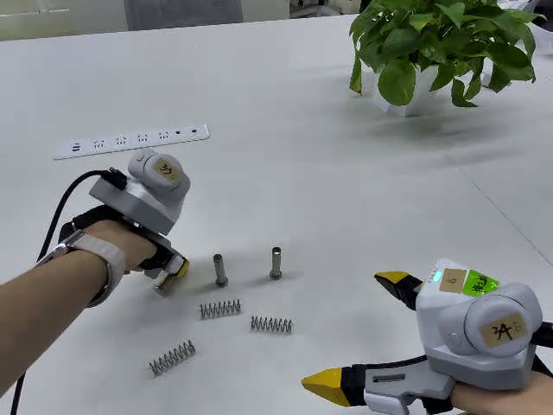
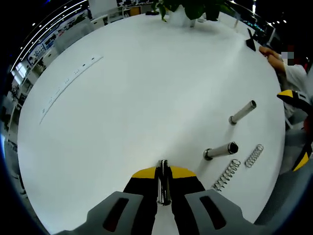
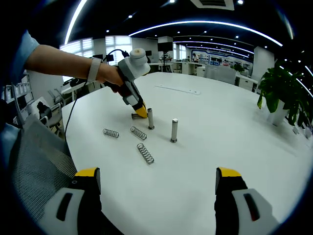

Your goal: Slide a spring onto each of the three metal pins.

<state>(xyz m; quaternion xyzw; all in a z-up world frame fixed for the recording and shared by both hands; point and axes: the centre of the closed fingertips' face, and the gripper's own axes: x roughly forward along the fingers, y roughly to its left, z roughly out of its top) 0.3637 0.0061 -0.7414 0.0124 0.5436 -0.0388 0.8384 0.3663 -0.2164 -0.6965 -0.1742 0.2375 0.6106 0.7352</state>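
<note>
Two metal pins stand upright on the white table (image 1: pixel 311 173), one (image 1: pixel 220 270) to the left of the other (image 1: pixel 276 263). Three springs lie in front of them: a middle one (image 1: pixel 220 309), a right one (image 1: pixel 271 324) and a nearer left one (image 1: pixel 172 357). My left gripper (image 1: pixel 171 273) is low at the table, left of the pins, shut on a third metal pin (image 2: pixel 163 183). At the near right, my right gripper (image 1: pixel 359 333) hangs open and holds nothing. The right gripper view looks between its own tips (image 3: pixel 157 176) at the pins (image 3: pixel 150 118) (image 3: pixel 173 130) and springs (image 3: pixel 145 153).
A white power strip (image 1: pixel 132 141) lies at the far left. At the far right stands a potted plant (image 1: pixel 441 47). A black cable (image 1: pixel 60 216) runs back from the left gripper. The table's near edge is close behind the springs in the right gripper view.
</note>
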